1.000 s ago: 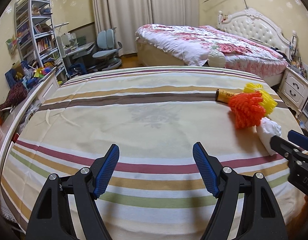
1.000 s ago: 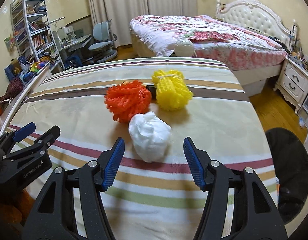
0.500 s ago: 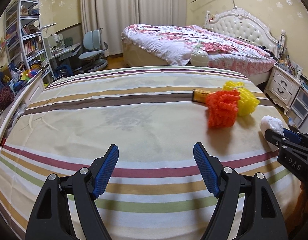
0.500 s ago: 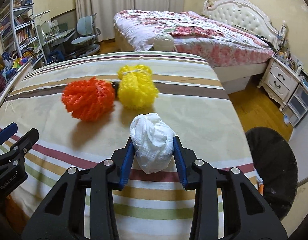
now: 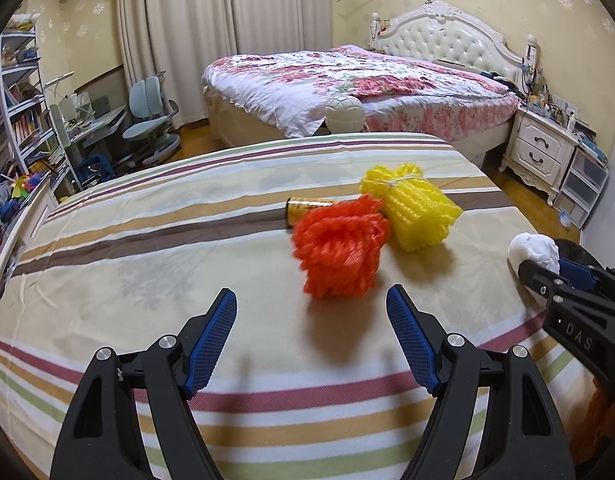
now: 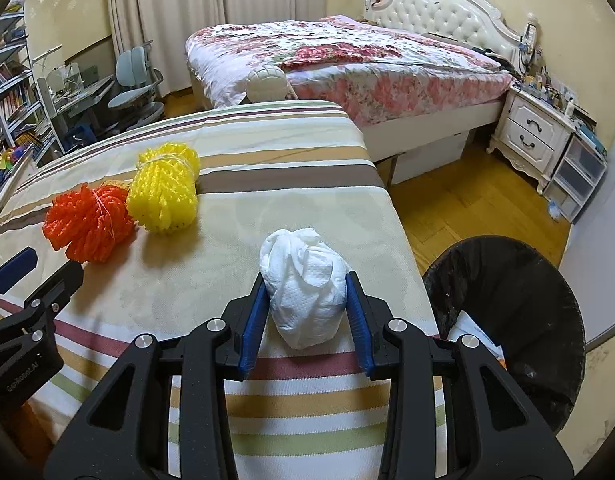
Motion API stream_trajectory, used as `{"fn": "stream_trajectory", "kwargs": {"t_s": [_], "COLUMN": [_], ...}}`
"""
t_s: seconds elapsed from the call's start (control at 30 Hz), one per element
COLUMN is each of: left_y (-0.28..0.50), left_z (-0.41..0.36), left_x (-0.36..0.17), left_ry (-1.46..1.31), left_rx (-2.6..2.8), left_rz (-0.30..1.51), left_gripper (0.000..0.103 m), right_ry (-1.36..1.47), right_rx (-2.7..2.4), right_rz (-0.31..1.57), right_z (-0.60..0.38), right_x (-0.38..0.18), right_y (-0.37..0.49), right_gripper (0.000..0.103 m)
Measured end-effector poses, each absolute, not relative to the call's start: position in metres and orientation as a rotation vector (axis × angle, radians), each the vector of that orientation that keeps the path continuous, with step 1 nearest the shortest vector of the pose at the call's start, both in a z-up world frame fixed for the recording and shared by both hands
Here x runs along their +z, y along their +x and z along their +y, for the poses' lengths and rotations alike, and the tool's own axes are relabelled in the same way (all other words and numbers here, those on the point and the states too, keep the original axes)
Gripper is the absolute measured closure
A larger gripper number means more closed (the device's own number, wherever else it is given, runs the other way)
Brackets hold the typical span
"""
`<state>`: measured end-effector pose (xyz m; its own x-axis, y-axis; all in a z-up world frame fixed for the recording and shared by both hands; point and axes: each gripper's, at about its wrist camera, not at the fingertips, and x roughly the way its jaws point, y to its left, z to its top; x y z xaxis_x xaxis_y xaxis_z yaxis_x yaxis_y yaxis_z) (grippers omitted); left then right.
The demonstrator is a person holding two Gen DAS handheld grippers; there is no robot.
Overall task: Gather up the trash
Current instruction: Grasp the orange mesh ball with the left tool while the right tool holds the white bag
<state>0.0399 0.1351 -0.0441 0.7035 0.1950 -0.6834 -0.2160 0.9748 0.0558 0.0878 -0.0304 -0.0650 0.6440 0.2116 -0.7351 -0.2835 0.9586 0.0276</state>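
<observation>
My right gripper [image 6: 305, 314] is shut on a crumpled white paper wad [image 6: 303, 280], held over the right edge of the striped bed [image 6: 267, 168]. The same paper wad [image 5: 533, 250] shows at the right in the left wrist view. An orange foam net [image 5: 339, 248] lies just ahead of my left gripper [image 5: 311, 340], which stands open with nothing between its fingers. A yellow foam net [image 5: 411, 208] and a small gold tube [image 5: 303, 208] lie behind the orange one. The orange net [image 6: 87, 228] and yellow net [image 6: 163, 192] lie left of the wad. A black-lined trash bin [image 6: 507, 320] stands on the floor at the right.
A second bed [image 6: 347, 60] with a floral cover stands beyond, with a white nightstand [image 6: 535, 136] to its right. Wooden floor [image 6: 467, 208] lies between the beds and the bin. A desk, chair [image 5: 151, 120] and bookshelves [image 5: 15, 112] fill the left side.
My right gripper closed on the white wad and carried it right, toward the bed's edge and the bin. My left gripper swung right, bringing the orange net ahead of its fingers.
</observation>
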Motion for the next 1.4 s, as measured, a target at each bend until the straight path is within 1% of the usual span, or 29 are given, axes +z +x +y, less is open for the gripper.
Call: {"fn": "stream_trajectory", "kwargs": {"t_s": [0.43, 0.47, 0.5, 0.53, 0.57, 0.6, 0.63, 0.83, 1.4], "left_y": [0.072, 0.071, 0.071, 0.071, 0.071, 0.071, 0.07, 0.06, 0.014], "left_z": [0.14, 0.142, 0.144, 0.144, 0.146, 0.146, 0.145, 0.138, 0.115], "left_x": [-0.051, -0.051, -0.052, -0.053, -0.055, -0.056, -0.057, -0.052, -0.043], "left_ry": [-0.059, -0.072, -0.082, -0.09, -0.098, -0.103, -0.105, -0.078, -0.039], "left_rx": [0.219, 0.216, 0.211, 0.207, 0.201, 0.191, 0.182, 0.173, 0.152], "left_rz": [0.802, 0.806, 0.813, 0.821, 0.832, 0.841, 0.848, 0.822, 0.77], "left_gripper": [0.028, 0.034, 0.038, 0.045, 0.056, 0.062, 0.064, 0.067, 0.067], "right_ry": [-0.065, -0.065, -0.065, -0.065, -0.065, -0.066, -0.065, -0.069, -0.076], "right_rx": [0.3, 0.3, 0.3, 0.3, 0.3, 0.3, 0.299, 0.3, 0.329], "right_rz": [0.84, 0.841, 0.84, 0.841, 0.84, 0.84, 0.839, 0.832, 0.813], "right_z": [-0.034, -0.034, -0.034, -0.034, -0.034, -0.034, -0.034, -0.034, -0.04], "right_x": [-0.068, -0.068, -0.068, -0.068, -0.068, -0.068, -0.068, -0.069, -0.062], "right_y": [0.091, 0.091, 0.091, 0.091, 0.091, 0.091, 0.091, 0.086, 0.033], "right_gripper": [0.066, 0.066, 0.066, 0.066, 0.066, 0.066, 0.066, 0.067, 0.067]}}
